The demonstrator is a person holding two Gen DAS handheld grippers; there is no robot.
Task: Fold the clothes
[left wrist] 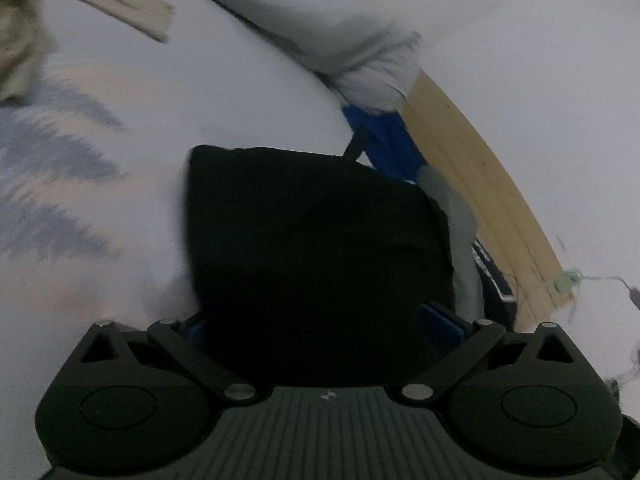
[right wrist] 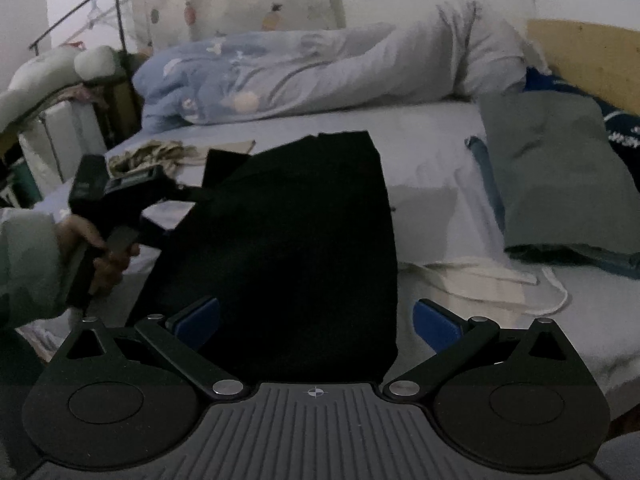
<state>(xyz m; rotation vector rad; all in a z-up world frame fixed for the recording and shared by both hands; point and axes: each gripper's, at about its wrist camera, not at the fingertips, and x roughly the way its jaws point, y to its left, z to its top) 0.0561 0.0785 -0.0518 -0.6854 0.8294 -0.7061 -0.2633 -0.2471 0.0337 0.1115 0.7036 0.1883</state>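
A black garment (right wrist: pixel 288 240) lies spread on the pale bed sheet (right wrist: pixel 432 152). In the right wrist view it fills the space between my right gripper's (right wrist: pixel 316 320) blue pads (right wrist: pixel 200 316), which stand wide apart. My left gripper (right wrist: pixel 208 196), held by a hand at the left, reaches the garment's left edge; its fingertips are lost against the black cloth. In the left wrist view the black garment (left wrist: pixel 312 248) covers the gap of my left gripper (left wrist: pixel 316 328), with only the blue pads (left wrist: pixel 440 324) showing at its sides, wide apart.
A folded grey-green garment (right wrist: pixel 560 176) lies on blue clothes at the right. A white garment with a cord (right wrist: pixel 480 280) lies in front of it. A beige garment (right wrist: pixel 160 152) lies at the back left. A rolled quilt (right wrist: pixel 320 68) and the wooden bed frame (left wrist: pixel 492 184) border the bed.
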